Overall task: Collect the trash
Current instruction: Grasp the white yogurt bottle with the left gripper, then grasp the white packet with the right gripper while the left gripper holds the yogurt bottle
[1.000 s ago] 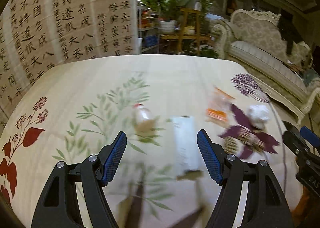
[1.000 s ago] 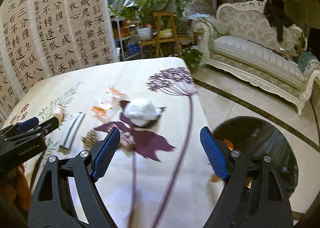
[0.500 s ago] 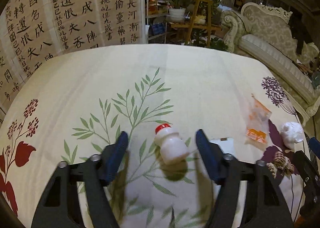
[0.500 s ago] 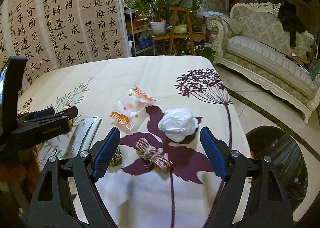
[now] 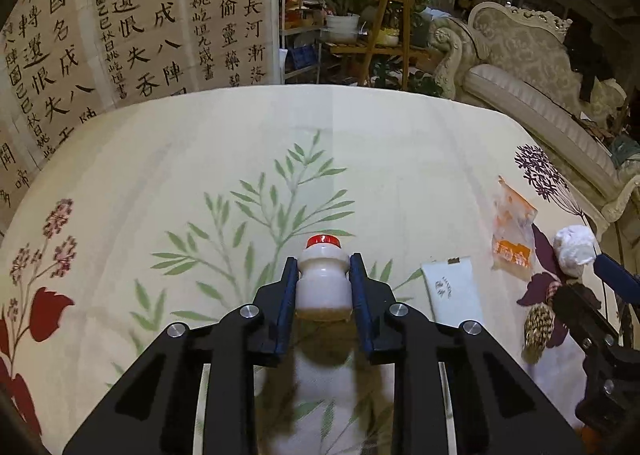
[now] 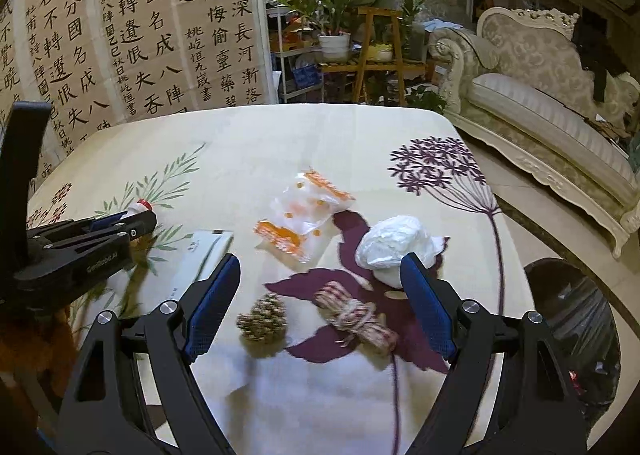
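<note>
The left gripper (image 5: 323, 279) is closing its 2 blue pads on the waist of a small white bottle (image 5: 322, 279) with a red cap, standing upright on the tablecloth (image 5: 400, 143); a grip that low probably keeps it from tipping. The right gripper (image 6: 320, 295) stands wide and empty above a pine cone (image 6: 262, 317) and a tied bundle (image 6: 356, 319), likely the next pick. The black bin (image 6: 576, 327) beside the table is cut off, its contents unclear.
</note>
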